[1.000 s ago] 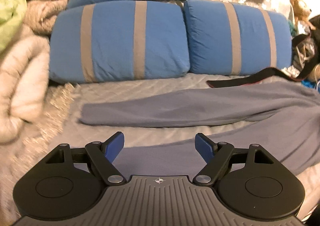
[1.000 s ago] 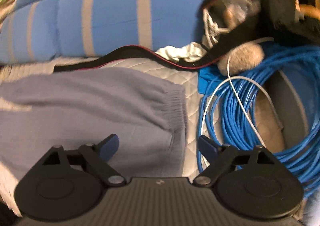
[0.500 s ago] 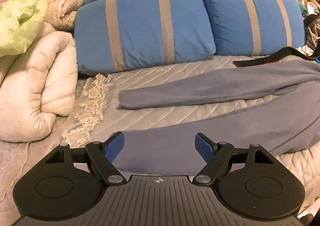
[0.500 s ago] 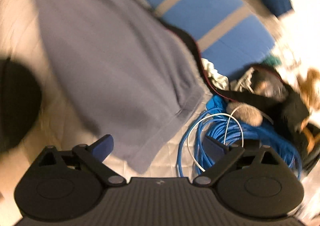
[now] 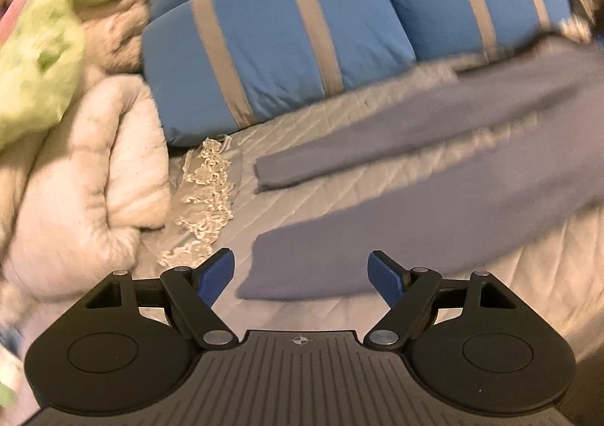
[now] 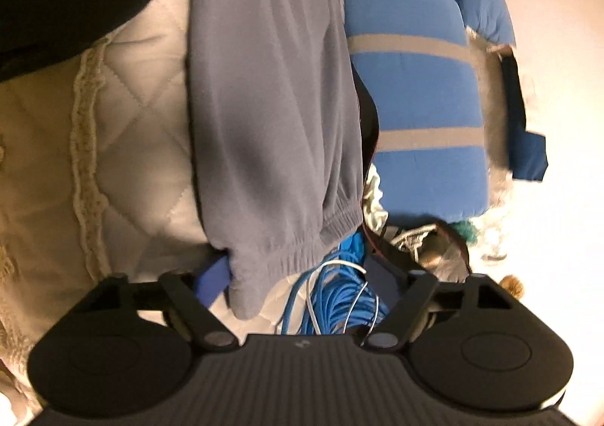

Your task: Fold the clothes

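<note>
Lying flat on quilt (image 5: 339, 312), grey trousers (image 5: 434, 237); left gripper (image 5: 301, 277) and right gripper (image 6: 298, 278) jaws apart.

Warm dim light; motion blur; fisheye bending; blown-out glare at right

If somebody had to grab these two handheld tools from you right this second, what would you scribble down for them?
Left gripper: open, holding nothing, aimed at the hem of the near leg of the grey sweatpants.
Right gripper: jaws open, at the elastic waistband; one corner lies against a blue finger, not clamped.
The sweatpants lie flat on the quilted bedspread, legs apart, in front of the blue striped pillows. A blue cable coil sits beside the waistband.
Done: nothing folded.
Left: grip hem and waistband, then fold; watch the cables.
</note>
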`<state>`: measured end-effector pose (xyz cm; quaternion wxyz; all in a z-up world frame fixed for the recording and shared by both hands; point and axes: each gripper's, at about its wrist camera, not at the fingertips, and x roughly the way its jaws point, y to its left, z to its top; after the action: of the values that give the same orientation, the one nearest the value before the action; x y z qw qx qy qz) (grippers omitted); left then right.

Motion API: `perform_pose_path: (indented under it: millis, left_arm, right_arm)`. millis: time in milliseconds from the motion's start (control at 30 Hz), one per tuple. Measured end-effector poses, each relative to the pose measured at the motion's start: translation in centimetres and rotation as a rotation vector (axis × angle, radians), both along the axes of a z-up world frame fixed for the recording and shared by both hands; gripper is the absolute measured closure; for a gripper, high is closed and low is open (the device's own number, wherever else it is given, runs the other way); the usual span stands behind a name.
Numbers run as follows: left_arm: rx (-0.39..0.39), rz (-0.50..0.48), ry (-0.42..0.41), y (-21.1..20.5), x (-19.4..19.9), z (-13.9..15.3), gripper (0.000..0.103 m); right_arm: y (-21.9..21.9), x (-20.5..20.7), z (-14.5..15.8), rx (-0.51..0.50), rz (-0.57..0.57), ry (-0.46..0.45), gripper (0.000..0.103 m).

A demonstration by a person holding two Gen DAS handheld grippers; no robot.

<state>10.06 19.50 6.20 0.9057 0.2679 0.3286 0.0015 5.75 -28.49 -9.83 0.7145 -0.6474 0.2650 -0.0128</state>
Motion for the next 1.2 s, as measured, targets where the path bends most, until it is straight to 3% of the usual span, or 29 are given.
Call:
perform_pose_path:
  millis: [167, 267, 333, 533, 633, 700, 833, 933, 1000, 1033, 1200]
  left_arm:
    - [0.19, -0.04, 0.046, 0.3, -0.5, -3.5, 0.026]
    - [0.224, -0.039, 0.063, 0.6, -0.6, -4.9, 0.026]
    - [0.224, -0.042, 0.065, 0.6, -0.6, -5.3, 0.026]
    - [0.236, -0.069, 0.068, 0.0, -0.2, -5.8, 0.026]
    - [0.27, -0.09, 0.065, -0.5, -0.2, -6.2, 0.026]
    - [0.285, -0.098, 0.065, -0.8, -0.1, -6.5, 0.026]
    - [0.314, -0.116, 0.064, -1.2, -0.1, -7.2, 0.026]
    - [0.34, -0.13, 0.062, -1.5, -0.1, -7.7, 0.026]
    - [0.381, -0.143, 0.053, -1.6, 0.0, -8.1, 0.026]
    - [0.404, -0.148, 0.049, -1.6, 0.1, -8.4, 0.026]
    - [0.538, -0.203, 0.053, -1.5, 0.4, -9.8, 0.026]
  right_arm:
    - [-0.2, -0.7, -2.0, -0.081, 0.068, 0.003, 0.041]
    - [0.0, -1.5, -2.4, -0.098, 0.097, 0.028, 0.05]
    - [0.4, -2.0, -1.7, -0.046, 0.107, 0.023, 0.048]
    - [0.1, -0.3, -2.7, -0.142, 0.041, -0.027, 0.04]
    - [0.9, -1.0, -1.8, -0.058, 0.1, -0.003, 0.041]
    - [0.5, -0.5, -1.8, -0.087, 0.065, -0.008, 0.034]
    - [-0.2, 0.2, -2.1, -0.125, 0.0, -0.027, 0.032]
    - [-0.1, 0.3, -1.8, -0.085, 0.004, -0.009, 0.039]
    - [-0.1, 0.3, -1.5, -0.059, 0.008, 0.003, 0.072]
    - [-0.1, 0.3, -1.4, -0.046, 0.009, 0.009, 0.077]
    - [-0.4, 0.6, -0.1, -0.008, -0.001, 0.01, 0.085]
